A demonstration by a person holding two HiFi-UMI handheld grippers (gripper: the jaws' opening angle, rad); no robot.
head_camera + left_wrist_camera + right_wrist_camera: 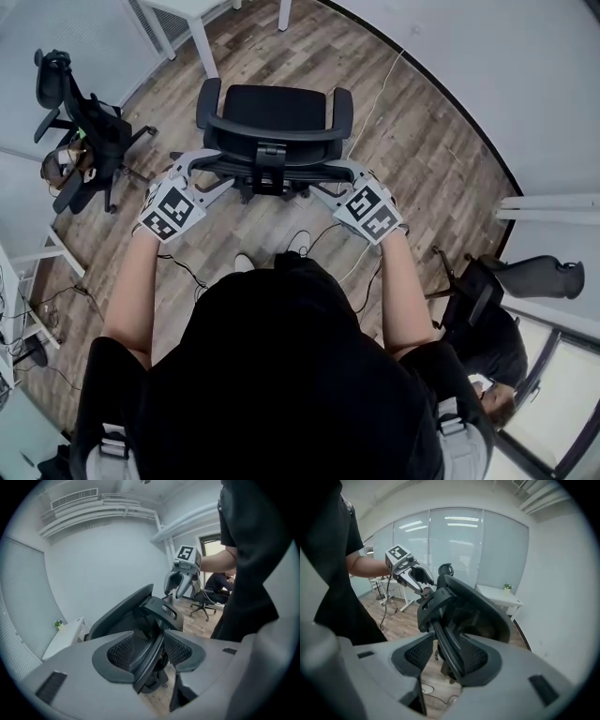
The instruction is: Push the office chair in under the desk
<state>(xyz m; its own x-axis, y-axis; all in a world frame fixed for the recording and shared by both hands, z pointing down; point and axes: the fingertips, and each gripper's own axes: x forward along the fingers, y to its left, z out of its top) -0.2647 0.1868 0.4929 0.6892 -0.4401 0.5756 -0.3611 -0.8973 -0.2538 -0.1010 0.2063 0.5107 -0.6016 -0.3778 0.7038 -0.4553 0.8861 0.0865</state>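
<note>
The chair [274, 111] stood on the floor [422, 141] before the person. Its seat faced the white table [187, 7], which was well apart; the chair was not yet under it. The left gripper [194, 164] and right gripper [352, 172] sat at opposite ends of the backrest [234, 167]. Both sets of jaws stood apart astride its rim, pads not pressing.

Judgement: moderately heavy, likely free-rolling and prone to swivel. The rim looked stiff and suited to a hold at both ends, pushed evenly.
</note>
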